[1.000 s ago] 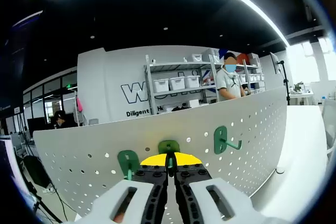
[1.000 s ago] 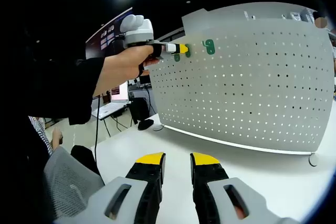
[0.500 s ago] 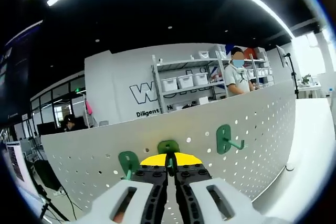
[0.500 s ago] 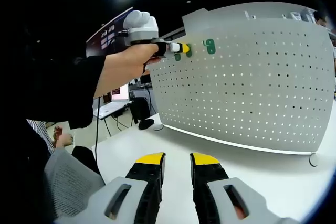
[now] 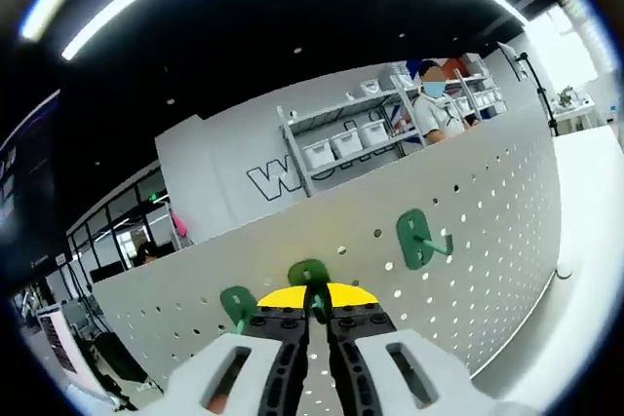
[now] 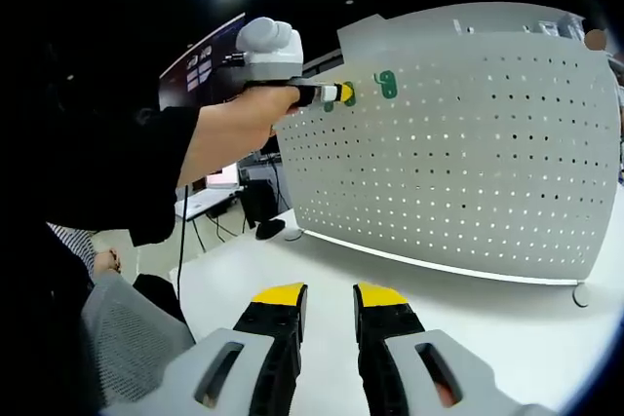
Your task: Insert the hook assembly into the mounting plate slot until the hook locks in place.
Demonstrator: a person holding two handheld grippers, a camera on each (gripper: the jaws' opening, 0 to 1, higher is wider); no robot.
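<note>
A white perforated mounting plate [image 5: 468, 231] [image 6: 458, 143] stands upright on a white table. Three green hooks sit along its upper rows. My left gripper [image 5: 314, 302] is shut on the middle green hook [image 5: 308, 275], pressed against the plate. Another green hook [image 5: 237, 304] hangs to its left and a third green hook [image 5: 417, 239] to its right. In the right gripper view the left gripper [image 6: 331, 94] is held by a hand at the plate's upper left, beside a green hook [image 6: 387, 85]. My right gripper [image 6: 330, 300] hovers open above the table, holding nothing.
The white table [image 6: 322, 280] runs in front of the plate. A mesh chair back [image 6: 127, 338] and a dark sleeve [image 6: 97, 172] are at the left. Behind the plate stand shelves with white bins [image 5: 341, 138] and a person [image 5: 434, 114].
The left gripper view has rolled, so the plate and background now slant up to the right. The hand with the left gripper has shifted slightly right along the plate. The right gripper has not moved.
</note>
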